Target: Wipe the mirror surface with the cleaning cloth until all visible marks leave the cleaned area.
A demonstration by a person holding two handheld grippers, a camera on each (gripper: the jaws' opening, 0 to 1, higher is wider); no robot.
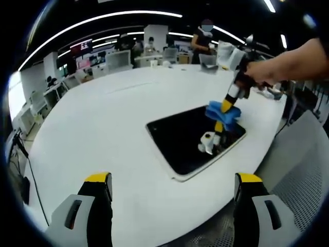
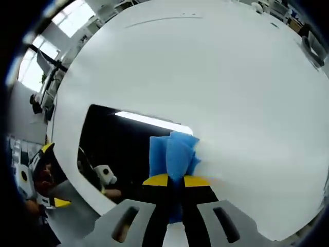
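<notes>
On mirror (image 1: 191, 138): right tool (image 2: 175, 180) clamping blue cloth (image 2: 173, 153).

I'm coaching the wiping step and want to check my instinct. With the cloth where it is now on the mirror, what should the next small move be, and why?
Probably sweep the right gripper along the mirror toward its far, untouched end. Its jaws are shut on the blue cloth, which sits at one edge of the glass, so most of the dark surface is still unwiped. The left gripper hangs open, back from the mirror.
</notes>
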